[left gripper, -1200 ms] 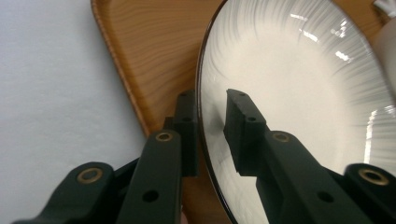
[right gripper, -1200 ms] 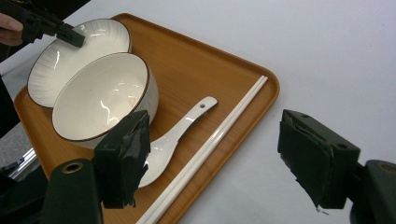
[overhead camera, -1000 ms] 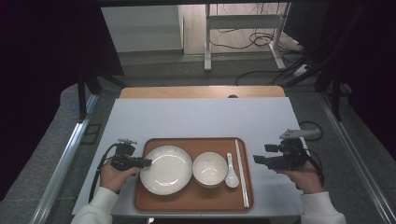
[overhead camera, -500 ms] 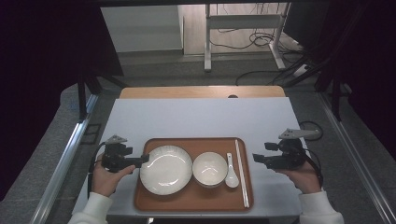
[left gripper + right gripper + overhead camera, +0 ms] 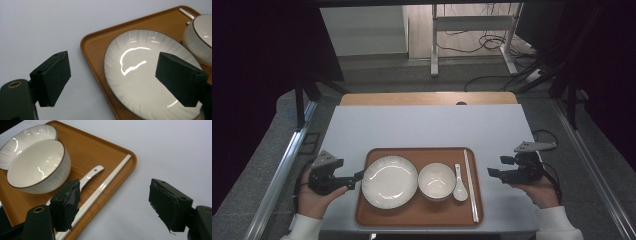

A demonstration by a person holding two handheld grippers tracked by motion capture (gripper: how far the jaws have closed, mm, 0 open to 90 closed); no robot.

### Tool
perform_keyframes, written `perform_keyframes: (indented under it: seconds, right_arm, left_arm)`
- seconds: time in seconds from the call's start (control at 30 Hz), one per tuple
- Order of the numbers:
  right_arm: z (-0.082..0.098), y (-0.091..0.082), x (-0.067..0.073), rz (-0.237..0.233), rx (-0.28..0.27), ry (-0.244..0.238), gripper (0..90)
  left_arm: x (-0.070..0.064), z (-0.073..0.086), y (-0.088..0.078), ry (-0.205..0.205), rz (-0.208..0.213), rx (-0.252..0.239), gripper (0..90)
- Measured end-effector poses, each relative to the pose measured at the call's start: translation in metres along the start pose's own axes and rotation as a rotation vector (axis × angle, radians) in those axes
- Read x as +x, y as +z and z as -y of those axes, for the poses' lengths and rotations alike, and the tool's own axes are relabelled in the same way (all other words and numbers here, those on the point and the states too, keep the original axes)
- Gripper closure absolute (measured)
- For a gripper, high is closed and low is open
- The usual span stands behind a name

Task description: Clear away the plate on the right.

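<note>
Ribbing on the plate we read in the left gripper view, left gripper spread and just opened, empty, right gripper spread beside the tray, chopsticks near.

Left hand-held gripper has just been opening, nothing between; right hand-held gripper gapes empty.

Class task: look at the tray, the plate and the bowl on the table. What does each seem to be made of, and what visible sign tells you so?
Tray: probably wood or wood-look laminate; warm brown, faint grain, matte.
Plate: likely glazed ceramic; white, fine radial ridges, sharp light reflection.
Bowl: likely glazed ceramic too; glossy white inside, thin dark rim, streaked outer wall.
</note>
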State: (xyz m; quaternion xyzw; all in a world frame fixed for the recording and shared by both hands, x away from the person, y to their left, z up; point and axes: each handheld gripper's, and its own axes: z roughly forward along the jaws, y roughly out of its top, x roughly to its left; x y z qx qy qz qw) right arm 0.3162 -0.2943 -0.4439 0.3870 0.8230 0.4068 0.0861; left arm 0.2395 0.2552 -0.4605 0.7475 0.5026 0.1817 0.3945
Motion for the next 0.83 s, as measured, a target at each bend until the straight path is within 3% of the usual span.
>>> perform_keyframes:
  seconds: [0.23,0.47,0.83]
  right_arm:
    - [0.012,0.001,-0.011,0.014,0.012,0.019,25.1]
    - [0.017,0.006,-0.013,0.017,0.034,0.016,24.9]
    - [0.009,0.004,-0.010,0.013,0.010,0.003,22.5]
  left_arm:
    - [-0.001,-0.001,-0.004,0.026,0.008,0.001,12.5]
    - [-0.003,-0.003,-0.001,0.040,0.018,0.013,12.6]
    - [0.000,0.002,0.000,0.012,0.001,0.018,12.1]
